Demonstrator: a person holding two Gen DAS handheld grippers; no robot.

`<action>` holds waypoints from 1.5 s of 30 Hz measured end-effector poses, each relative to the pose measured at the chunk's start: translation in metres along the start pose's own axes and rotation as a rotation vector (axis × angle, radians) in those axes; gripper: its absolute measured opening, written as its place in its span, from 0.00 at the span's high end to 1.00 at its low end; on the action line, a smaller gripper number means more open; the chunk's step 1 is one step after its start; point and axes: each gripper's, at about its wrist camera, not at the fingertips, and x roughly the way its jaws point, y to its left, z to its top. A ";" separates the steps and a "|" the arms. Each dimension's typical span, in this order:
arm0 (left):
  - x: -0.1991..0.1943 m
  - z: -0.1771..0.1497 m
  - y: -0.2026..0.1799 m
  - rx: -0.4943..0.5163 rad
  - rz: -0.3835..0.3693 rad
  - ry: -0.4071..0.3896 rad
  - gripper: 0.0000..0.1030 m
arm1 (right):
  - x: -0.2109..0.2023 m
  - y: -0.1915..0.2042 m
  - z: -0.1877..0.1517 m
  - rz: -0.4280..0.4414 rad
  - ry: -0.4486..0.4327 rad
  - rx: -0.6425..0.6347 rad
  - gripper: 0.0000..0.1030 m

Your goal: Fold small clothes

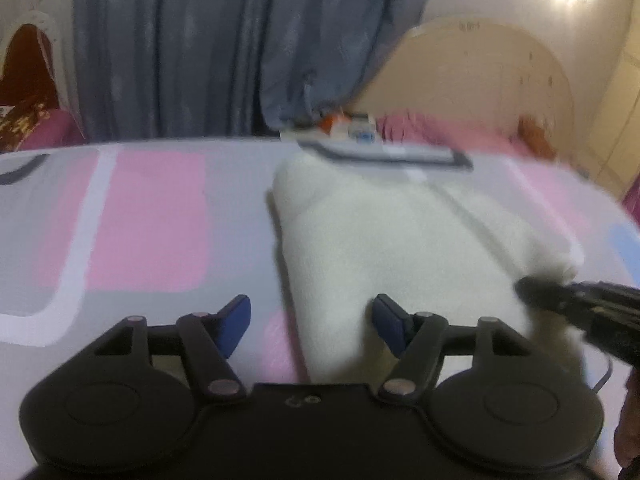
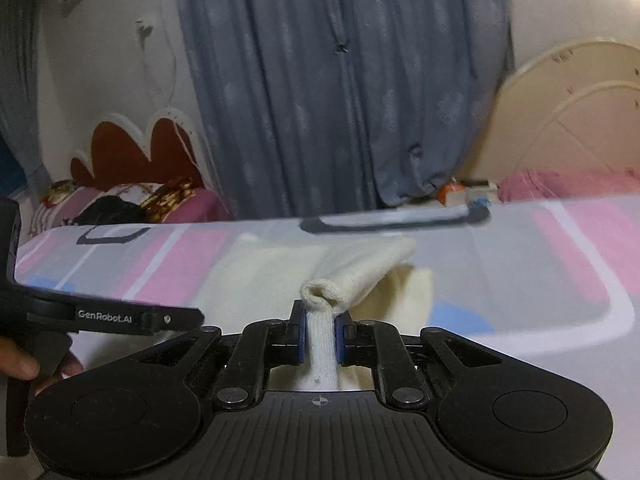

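Mid-fold: right gripper [image 2: 319,334] pinches cream knitted garment [image 1: 400,248] edge; left gripper [image 1: 312,322] hovers spread, empty. Next: carry edge across.

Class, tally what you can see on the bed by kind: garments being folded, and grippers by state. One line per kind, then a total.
White knit garment: 1
Open gripper, the left gripper: 1
Shut gripper, the right gripper, clamping the garment: 1
Total: 3
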 end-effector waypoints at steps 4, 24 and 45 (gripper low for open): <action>-0.001 0.002 -0.005 0.014 0.004 0.006 0.36 | 0.007 -0.019 -0.019 -0.012 0.038 0.107 0.88; 0.013 0.009 0.009 -0.055 0.042 -0.007 0.26 | 0.032 -0.022 0.027 -0.039 0.086 0.058 0.82; 0.002 0.001 -0.001 -0.005 0.115 0.022 0.20 | 0.036 -0.013 0.012 -0.094 0.213 -0.081 0.86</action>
